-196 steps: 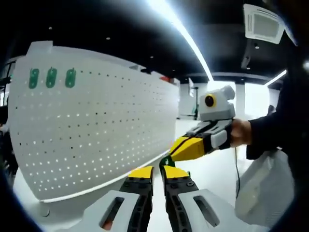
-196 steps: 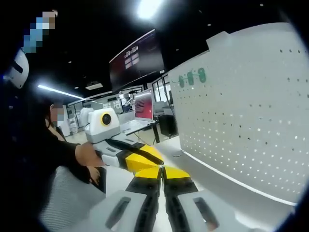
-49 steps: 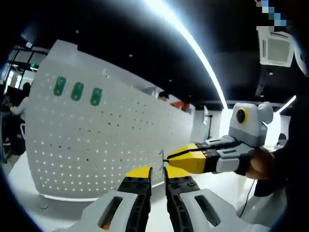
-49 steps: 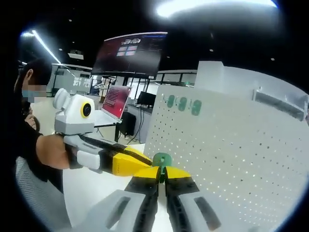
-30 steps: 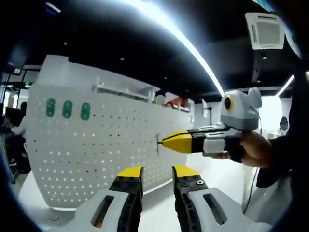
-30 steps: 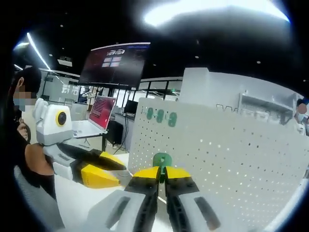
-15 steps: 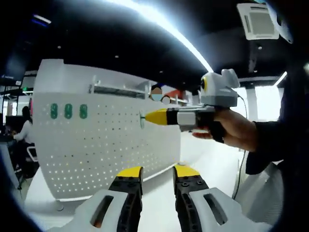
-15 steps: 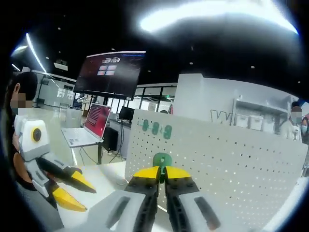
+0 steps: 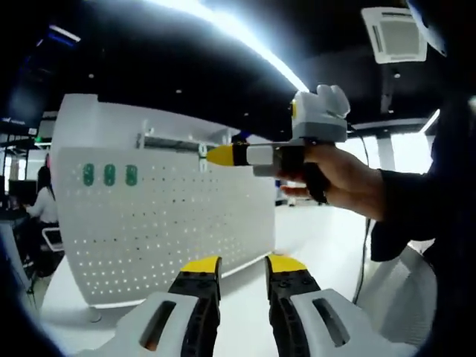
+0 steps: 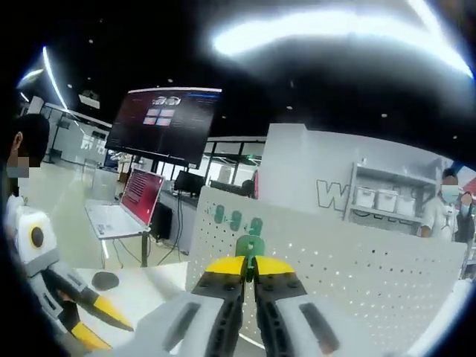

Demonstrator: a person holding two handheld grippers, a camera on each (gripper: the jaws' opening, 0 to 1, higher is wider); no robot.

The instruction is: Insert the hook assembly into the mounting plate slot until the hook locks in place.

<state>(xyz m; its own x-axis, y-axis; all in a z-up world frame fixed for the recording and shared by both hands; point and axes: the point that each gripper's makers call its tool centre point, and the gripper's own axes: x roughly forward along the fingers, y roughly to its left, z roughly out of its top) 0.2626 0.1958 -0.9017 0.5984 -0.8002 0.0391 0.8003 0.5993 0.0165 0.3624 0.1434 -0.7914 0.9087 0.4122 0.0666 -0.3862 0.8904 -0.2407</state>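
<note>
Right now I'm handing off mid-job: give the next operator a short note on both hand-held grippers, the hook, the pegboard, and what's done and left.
Right hand-held gripper: shut on the green hook, held up near the top edge of the white pegboard, beside the three green hooks already mounted.
Left hand-held gripper: open, empty, lower down in front of the board.
Done: hook picked up and brought to the board.
Left: whether it touches the board yet cannot be told. Seat it in a slot until it locks, then release.
</note>
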